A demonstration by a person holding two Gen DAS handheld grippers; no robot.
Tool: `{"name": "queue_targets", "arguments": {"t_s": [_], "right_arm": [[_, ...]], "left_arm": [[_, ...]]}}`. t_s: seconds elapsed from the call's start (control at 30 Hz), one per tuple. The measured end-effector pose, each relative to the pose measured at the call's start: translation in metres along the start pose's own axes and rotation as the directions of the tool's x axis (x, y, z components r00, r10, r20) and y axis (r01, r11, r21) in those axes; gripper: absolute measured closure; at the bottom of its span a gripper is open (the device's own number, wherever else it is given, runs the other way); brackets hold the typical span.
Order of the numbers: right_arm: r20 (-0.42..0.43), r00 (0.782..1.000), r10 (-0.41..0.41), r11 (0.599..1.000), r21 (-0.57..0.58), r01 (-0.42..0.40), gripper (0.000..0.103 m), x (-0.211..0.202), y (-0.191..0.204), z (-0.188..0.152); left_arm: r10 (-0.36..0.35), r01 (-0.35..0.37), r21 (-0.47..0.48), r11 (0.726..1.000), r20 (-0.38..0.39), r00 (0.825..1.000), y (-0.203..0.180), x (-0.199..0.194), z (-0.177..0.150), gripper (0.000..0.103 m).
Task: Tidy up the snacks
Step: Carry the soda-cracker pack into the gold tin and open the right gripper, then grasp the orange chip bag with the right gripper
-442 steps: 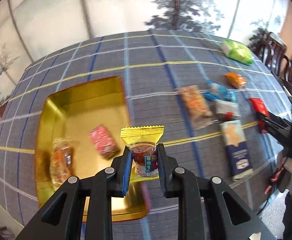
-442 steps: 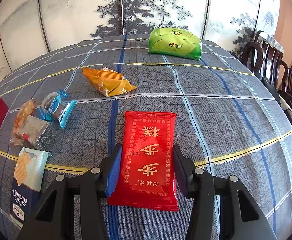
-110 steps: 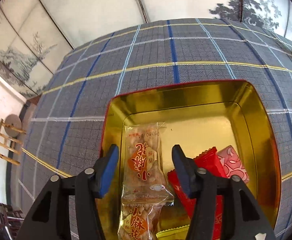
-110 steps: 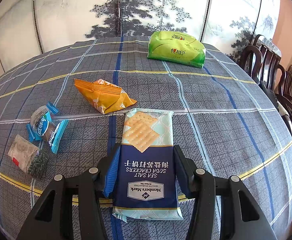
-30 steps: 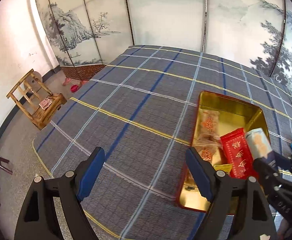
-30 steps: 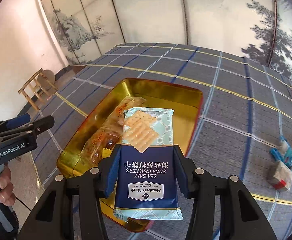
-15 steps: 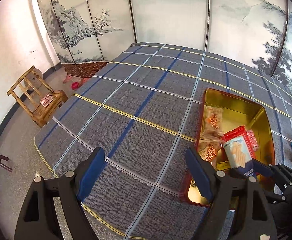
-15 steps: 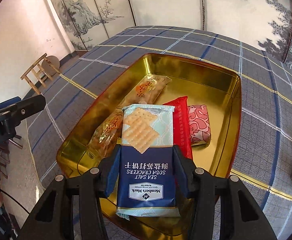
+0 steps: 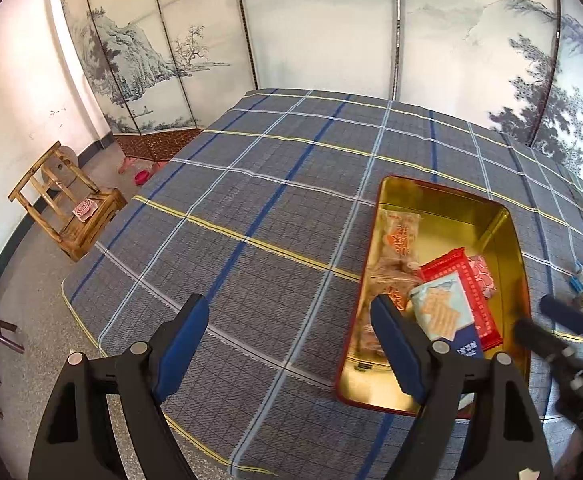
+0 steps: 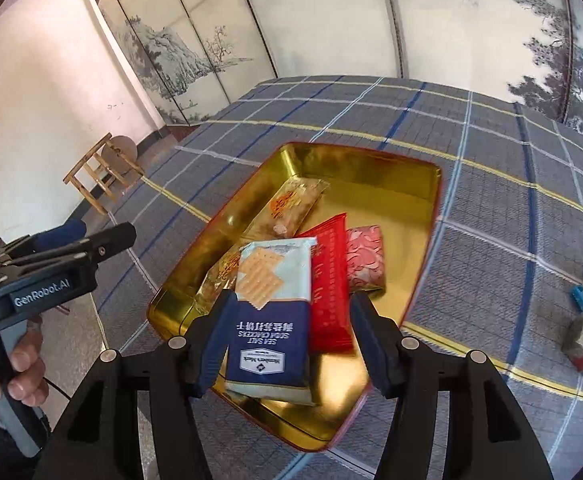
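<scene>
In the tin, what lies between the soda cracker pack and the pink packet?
A red packet lies between the soda cracker pack and the pink packet in the gold tin; the right wrist view shows it best.

Right gripper point(image 10: 291, 336) opening, fingers off the cracker packet point(image 10: 273, 312), now lying in the gold tin point(image 10: 431, 216)

"SEA SALT SODA CRACKERS" and "Member's Mark" on cracker pack point(image 10: 269, 320) (upside down), "GenRobot.AI" on left gripper point(image 10: 47, 292)
</scene>
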State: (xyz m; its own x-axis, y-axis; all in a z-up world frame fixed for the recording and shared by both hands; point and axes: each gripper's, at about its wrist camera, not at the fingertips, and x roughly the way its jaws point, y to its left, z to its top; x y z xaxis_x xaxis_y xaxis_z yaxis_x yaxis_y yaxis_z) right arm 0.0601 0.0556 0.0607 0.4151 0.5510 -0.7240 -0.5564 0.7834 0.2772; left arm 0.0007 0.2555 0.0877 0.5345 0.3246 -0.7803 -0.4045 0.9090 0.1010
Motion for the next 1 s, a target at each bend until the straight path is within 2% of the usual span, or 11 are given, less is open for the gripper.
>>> {"name": "queue_targets", "arguments": {"t_s": [0.13, 0.23, 0.37, 0.43, 0.53, 0.63, 0.73, 0.83, 0.93, 1.0], "right_arm": [[0.075, 0.992, -0.099, 0.995, 0.026, 0.097, 0.040, -0.040, -0.049, 0.004], [0.094, 0.972, -0.214, 0.976, 0.069, 0.208, 0.037, -0.062, -0.105, 0.005], [0.060, 0.917, -0.394, 0.911, 0.157, 0.381, 0.037, -0.083, -0.198, -0.004], [0.034, 0.879, -0.475, 0.870, 0.164, 0.464, 0.037, -0.088, -0.235, -0.009], [0.000, 0.853, -0.522, 0.841, 0.166, 0.514, 0.037, -0.088, -0.278, -0.015], [-0.009, 0.849, -0.528, 0.838, 0.153, 0.523, 0.037, -0.083, -0.308, -0.019], [-0.008, 0.863, -0.505, 0.856, 0.128, 0.502, 0.036, -0.071, -0.324, -0.018], [-0.005, 0.875, -0.484, 0.871, 0.087, 0.483, 0.036, -0.059, -0.329, -0.017], [-0.022, 0.875, -0.483, 0.875, 0.033, 0.484, 0.036, -0.043, -0.328, -0.015], [-0.031, 0.867, -0.497, 0.867, 0.011, 0.498, 0.036, -0.036, -0.328, -0.016]], "left_arm": [[-0.021, 0.021, 0.021, 1.000, -0.002, 1.000, -0.015, -0.003, 0.002, 0.023], [-0.040, 0.040, 0.029, 0.999, -0.010, 0.999, -0.028, -0.004, 0.001, 0.023], [-0.074, 0.075, 0.062, 0.995, -0.029, 0.997, -0.048, -0.004, -0.002, 0.023], [-0.087, 0.090, 0.087, 0.992, -0.035, 0.996, -0.060, -0.004, -0.002, 0.023], [-0.106, 0.109, 0.115, 0.987, -0.036, 0.994, -0.077, -0.006, -0.001, 0.023], [-0.140, 0.144, 0.143, 0.979, -0.040, 0.989, -0.095, -0.008, 0.002, 0.023], [-0.178, 0.184, 0.182, 0.966, -0.048, 0.983, -0.117, -0.010, 0.005, 0.023], [-0.200, 0.205, 0.225, 0.953, -0.046, 0.979, -0.139, -0.013, 0.006, 0.023], [-0.220, 0.226, 0.273, 0.935, -0.054, 0.974, -0.165, -0.014, 0.006, 0.023], [-0.237, 0.245, 0.300, 0.922, -0.063, 0.969, -0.181, -0.013, 0.005, 0.023]]}}
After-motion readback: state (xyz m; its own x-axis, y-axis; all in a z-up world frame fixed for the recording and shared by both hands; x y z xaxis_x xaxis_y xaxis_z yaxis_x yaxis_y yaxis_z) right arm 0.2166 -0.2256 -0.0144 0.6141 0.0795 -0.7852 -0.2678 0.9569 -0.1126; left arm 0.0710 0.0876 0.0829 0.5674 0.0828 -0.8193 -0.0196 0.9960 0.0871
